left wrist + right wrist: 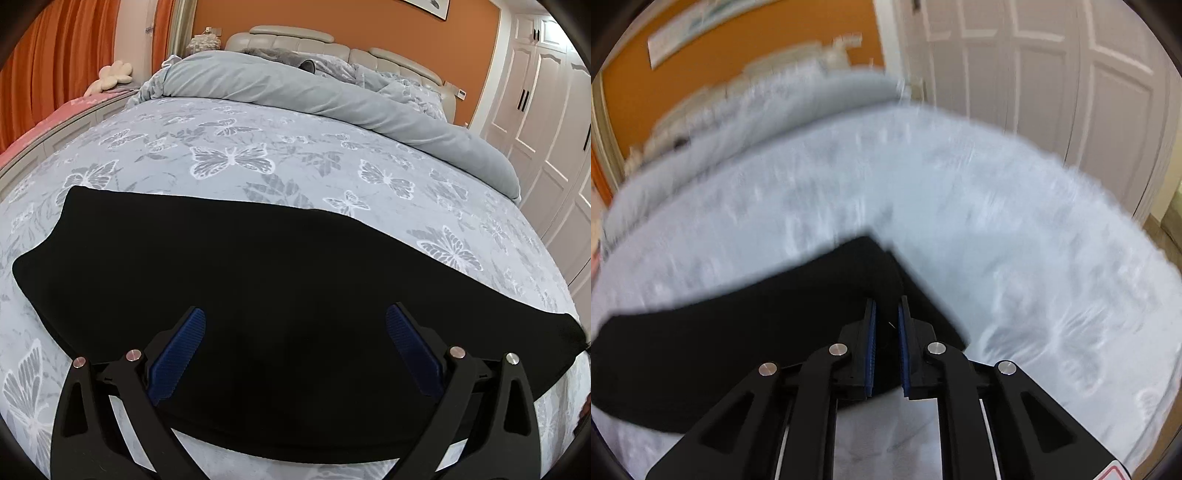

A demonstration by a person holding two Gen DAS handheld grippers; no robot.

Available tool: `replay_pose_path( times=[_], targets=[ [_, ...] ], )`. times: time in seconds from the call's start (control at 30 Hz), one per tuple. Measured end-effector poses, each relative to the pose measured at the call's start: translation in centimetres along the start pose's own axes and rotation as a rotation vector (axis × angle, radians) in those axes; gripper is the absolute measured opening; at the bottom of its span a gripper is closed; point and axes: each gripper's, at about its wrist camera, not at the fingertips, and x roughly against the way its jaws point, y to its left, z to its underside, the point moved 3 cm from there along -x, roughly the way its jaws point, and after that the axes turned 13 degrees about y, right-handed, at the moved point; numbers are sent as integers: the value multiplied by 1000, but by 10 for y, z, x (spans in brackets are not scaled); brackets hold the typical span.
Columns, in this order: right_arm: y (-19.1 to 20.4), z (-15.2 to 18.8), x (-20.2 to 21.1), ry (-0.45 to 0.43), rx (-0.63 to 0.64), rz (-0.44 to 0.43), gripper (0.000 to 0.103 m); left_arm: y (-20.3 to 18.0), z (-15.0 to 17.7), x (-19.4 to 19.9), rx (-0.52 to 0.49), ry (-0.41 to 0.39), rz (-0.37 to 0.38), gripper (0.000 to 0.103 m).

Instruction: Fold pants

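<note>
Black pants (229,266) lie flat across the bed's butterfly-print cover (229,155). My left gripper (295,317) is wide open, its blue pads hovering over the near edge of the pants, holding nothing. In the right wrist view the picture is blurred by motion. My right gripper (887,306) is nearly closed, its blue pads clamped on a fold of the black pants (738,332) at their right end, which is lifted off the cover.
A rolled grey duvet (295,88) and beige headboard (295,40) lie at the far end of the bed. White wardrobe doors (546,110) stand to the right, orange curtains (55,55) to the left. The bed edge (1145,258) curves round on the right.
</note>
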Motion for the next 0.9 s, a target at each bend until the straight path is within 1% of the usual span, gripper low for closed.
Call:
replay_pose_path(
  times=[0.03, 0.07, 0.1, 0.13, 0.17, 0.2, 0.23, 0.27, 0.33, 0.43, 0.47, 0.5, 0.53, 0.6, 0.63, 0.67, 0.7, 0.73, 0.77, 0.8, 0.83, 0.87, 0.9],
  targets=[
    [-6, -2, 2, -8, -13, 3, 7, 0, 0, 0, 0, 0, 4, 97],
    [-14, -2, -5, 7, -28, 29, 7, -1, 0, 0, -1, 1, 5, 97],
    [-22, 0, -18, 45, -45, 49, 7, -2, 0, 0, -4, 1, 7, 97],
    [-31, 8, -44, 125, -66, 48, 8, -2, 0, 0, -7, 3, 7, 97],
    [-32, 17, -59, 142, -68, 41, 8, -3, 1, 0, -9, 5, 7, 97],
    [-28, 18, -53, 108, -47, 55, 11, -3, 1, 0, -10, 6, 9, 97],
    [-24, 14, -48, 114, -30, 61, 19, -4, 2, 0, -10, 9, 11, 97],
    [-21, 10, -38, 102, -37, 43, 20, -4, 2, 0, -9, 11, 15, 97],
    [-16, 8, -15, 48, -73, 3, 21, -4, 1, 2, -5, 13, 29, 97],
    [8, 16, 7, 16, -18, -15, 20, -5, 1, 4, -5, 7, 36, 97],
    [19, 20, 10, 15, 8, -40, 20, -6, 2, 5, -3, 8, 42, 97],
    [28, 23, 8, 25, 36, -78, 20, -6, 2, 6, -1, 12, 51, 97],
    [33, 25, -1, 42, 52, -87, 21, -6, 2, 6, 1, 14, 60, 97],
    [30, 26, -34, 142, 49, -26, 20, -7, 3, 8, 1, 13, 68, 97],
    [21, 30, -53, 205, 23, 23, 16, -8, 4, 9, -2, 13, 70, 97],
    [14, 31, -50, 177, -3, -22, 16, -9, 4, 11, -6, 11, 75, 97],
    [11, 29, -39, 168, -21, -14, 21, -9, 4, 13, -8, 5, 76, 97],
    [7, 27, -29, 148, -38, 13, 33, -9, 4, 15, -10, -4, 73, 97],
    [1, 26, -12, 90, -78, 26, 45, -9, 4, 16, -10, -9, 73, 98],
    [-1, 25, -4, 64, -101, 20, 67, -10, 3, 17, -9, -12, 75, 98],
    [-8, 25, 4, 40, -142, 15, 73, -11, 3, 18, -8, -10, 83, 98],
    [-14, 26, 4, 39, -172, 22, 73, -12, 2, 18, -7, -7, 92, 98],
    [-21, 27, -1, 56, -200, 30, 73, -12, 2, 19, -6, -6, 96, 98]
  ],
)
